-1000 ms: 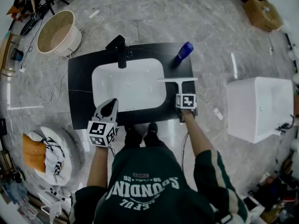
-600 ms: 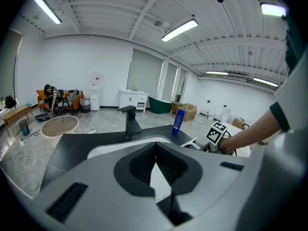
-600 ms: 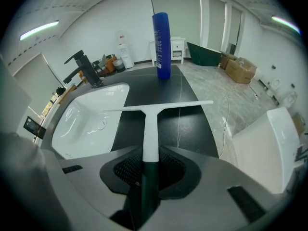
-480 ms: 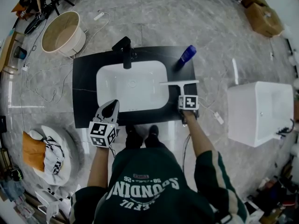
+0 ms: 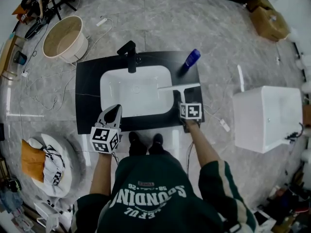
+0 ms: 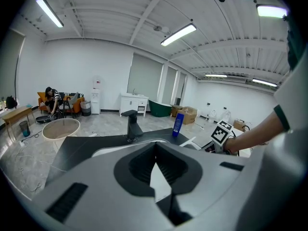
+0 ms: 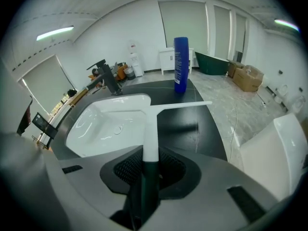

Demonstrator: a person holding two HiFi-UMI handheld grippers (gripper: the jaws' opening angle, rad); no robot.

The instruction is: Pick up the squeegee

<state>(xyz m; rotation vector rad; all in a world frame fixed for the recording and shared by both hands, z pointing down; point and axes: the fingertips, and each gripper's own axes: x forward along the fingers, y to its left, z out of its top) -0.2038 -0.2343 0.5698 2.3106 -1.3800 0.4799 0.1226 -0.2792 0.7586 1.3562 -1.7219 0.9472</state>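
The squeegee [image 5: 179,87] is white, with a long thin blade and a dark green grip. My right gripper [image 5: 182,100] is shut on that grip, after its jaws have just been closing round the handle. In the right gripper view the squeegee [image 7: 150,124] sticks out from between the jaws of the right gripper [image 7: 149,163]. Its blade hangs over the black countertop [image 7: 192,124] by the basin's right rim and casts a shadow there. My left gripper [image 5: 114,111] is shut and holds nothing at the counter's front edge. In its own view the left gripper [image 6: 155,146] has its tips together.
A white basin [image 5: 109,98] is set in the black countertop [image 5: 87,96], with a black faucet [image 5: 129,52] behind it. A blue bottle [image 5: 192,57] stands at the back right. A round tub [image 5: 65,35] and a white box-shaped tub [image 5: 267,118] stand on the floor.
The squeegee's blade has shifted a little left, out over the basin's right rim, and now tilts slightly. The left gripper has barely moved.
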